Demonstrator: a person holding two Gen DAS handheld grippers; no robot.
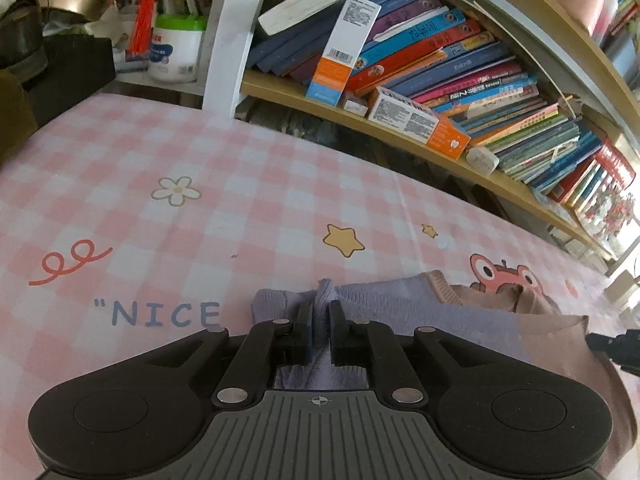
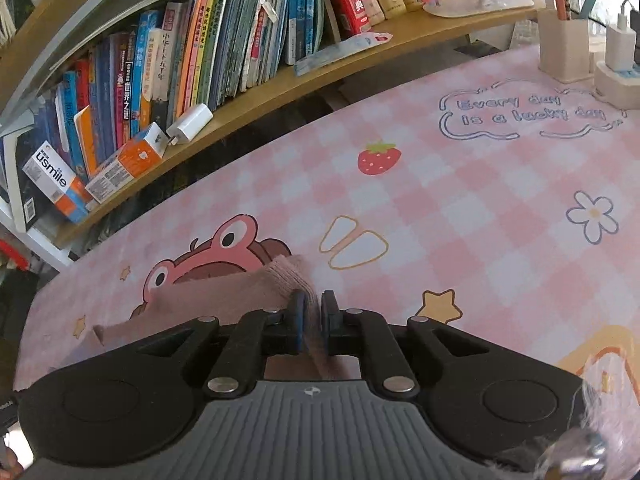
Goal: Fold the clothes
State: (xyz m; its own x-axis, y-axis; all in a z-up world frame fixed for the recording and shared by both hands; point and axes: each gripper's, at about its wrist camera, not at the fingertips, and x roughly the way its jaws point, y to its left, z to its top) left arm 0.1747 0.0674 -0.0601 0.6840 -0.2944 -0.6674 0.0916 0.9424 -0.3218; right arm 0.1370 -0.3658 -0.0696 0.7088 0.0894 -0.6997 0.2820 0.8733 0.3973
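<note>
The knit sweater (image 1: pixel 420 312) lies across the desk (image 1: pixel 200 216), parallel to the bookshelf (image 1: pixel 400 136); left gripper (image 1: pixel 320 320) jaws pinch its lilac end, right gripper (image 2: pixel 314 314) jaws its pink end.

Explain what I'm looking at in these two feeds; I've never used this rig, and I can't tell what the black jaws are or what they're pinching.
Each picture comes from a camera mounted on a hand-held gripper, looking forward along its jaws. The left gripper is shut on the lilac part of a knitted sweater; in the other feed the right gripper is shut on the same sweater's dusty-pink part. The garment lies on a pink checked table mat printed with cartoons. A crowded bookshelf stands behind the table. No robot arm: a person carries both tools.
</note>
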